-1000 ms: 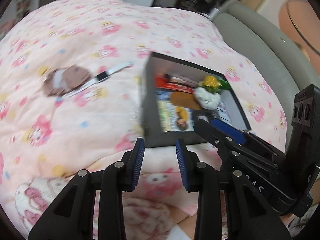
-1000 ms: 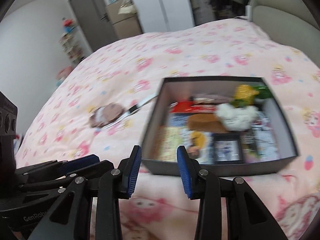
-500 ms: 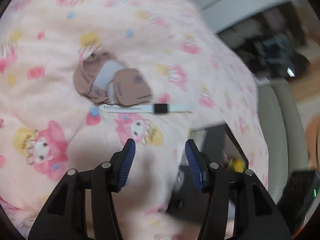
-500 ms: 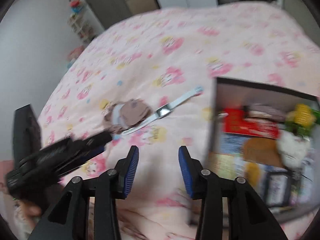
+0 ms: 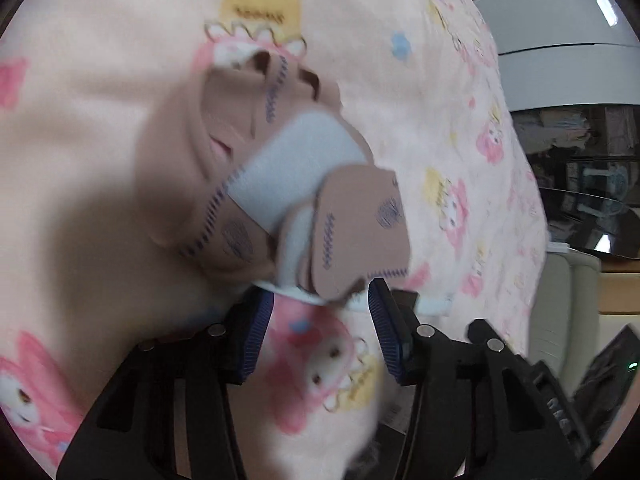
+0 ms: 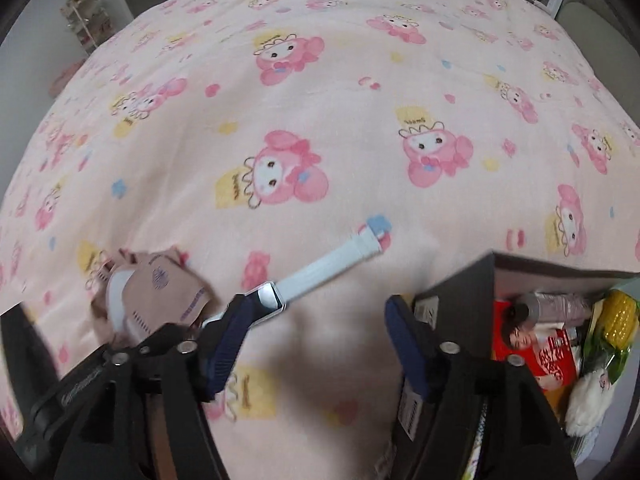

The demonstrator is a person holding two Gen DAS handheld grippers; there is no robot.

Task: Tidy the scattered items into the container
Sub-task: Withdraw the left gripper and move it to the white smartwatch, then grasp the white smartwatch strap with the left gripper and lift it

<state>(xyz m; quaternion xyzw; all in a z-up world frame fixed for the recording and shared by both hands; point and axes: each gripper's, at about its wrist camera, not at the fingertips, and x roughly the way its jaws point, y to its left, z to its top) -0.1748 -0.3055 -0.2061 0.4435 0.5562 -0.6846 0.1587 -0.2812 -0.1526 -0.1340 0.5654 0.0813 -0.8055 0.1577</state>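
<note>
A brown and pale blue fabric piece (image 5: 280, 196) lies crumpled on the pink patterned bedspread (image 5: 100, 60). My left gripper (image 5: 320, 316) is open just below it, jaws close to its lower edge. A white smartwatch (image 6: 320, 272) lies beside the fabric (image 6: 160, 296); its strap end shows in the left wrist view (image 5: 434, 304). My right gripper (image 6: 316, 344) is open wide over the bedspread (image 6: 320, 100), its left finger (image 6: 228, 340) at the watch face. The dark box (image 6: 460, 280) with items inside sits at the lower right.
In the box are a red packet (image 6: 548, 360), a yellow corn toy (image 6: 620, 316) and a white fluffy toy (image 6: 588, 400). A grey sofa (image 5: 560, 72) and dark shelves stand beyond the bed. My left gripper's body (image 6: 100, 368) shows at the right wrist view's lower left.
Both grippers moved left, away from the box, and down toward the bedspread. The left gripper closed in on the fabric piece; the right gripper opened wider near the watch.
</note>
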